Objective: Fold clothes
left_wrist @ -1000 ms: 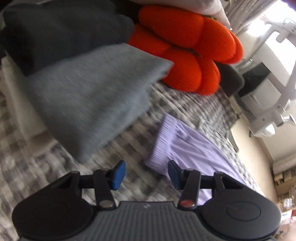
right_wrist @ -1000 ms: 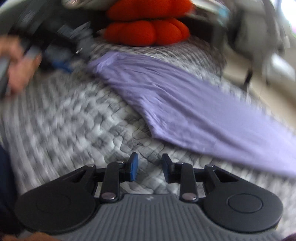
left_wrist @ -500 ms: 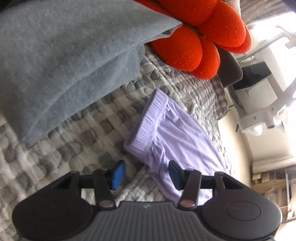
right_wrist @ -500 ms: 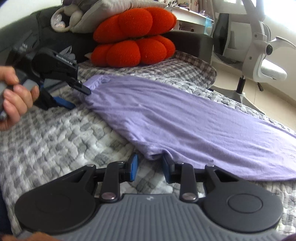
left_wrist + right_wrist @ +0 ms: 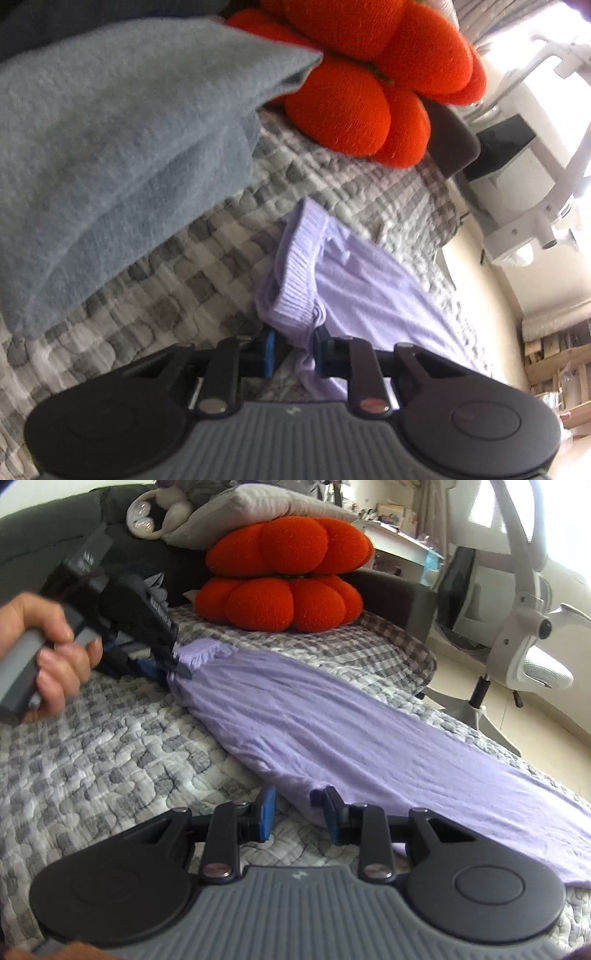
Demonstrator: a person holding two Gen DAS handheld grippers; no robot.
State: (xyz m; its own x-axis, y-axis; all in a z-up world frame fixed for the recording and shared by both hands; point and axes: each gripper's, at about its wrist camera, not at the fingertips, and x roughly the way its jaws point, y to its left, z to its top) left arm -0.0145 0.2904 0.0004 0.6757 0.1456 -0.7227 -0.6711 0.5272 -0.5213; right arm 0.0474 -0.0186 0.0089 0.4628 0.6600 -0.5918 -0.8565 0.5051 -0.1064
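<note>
Left wrist view: the left gripper (image 5: 291, 350) is closing, its two blue pads on either side of a bunched corner of the lilac garment (image 5: 354, 280) at its ribbed waistband; the fabric sits between the pads, which look to be pinching it. The garment lies on the grey checked quilt (image 5: 207, 254), stretching away from the gripper toward the far right. Beyond the waistband sit two orange pumpkin cushions (image 5: 369, 85), stacked. Left of the garment is one folded grey-blue cloth (image 5: 122, 147), resting on the quilt. One white office chair (image 5: 532, 206) stands past the quilt's far edge.

Right wrist view: the right gripper (image 5: 299, 816) has its two pads partly apart at the near edge of the same lilac garment (image 5: 332, 723); a small fold of the hem sits at the right pad, but I cannot tell whether it is pinched. One hand (image 5: 48, 646) holds the left gripper (image 5: 173, 664) at the garment's far end, where the cloth is gathered up. Behind that end are the two orange cushions (image 5: 284, 576), with one grey pillow (image 5: 266, 509) on top of them. The white chair (image 5: 524, 627) stands right of the quilt (image 5: 103, 760).
</note>
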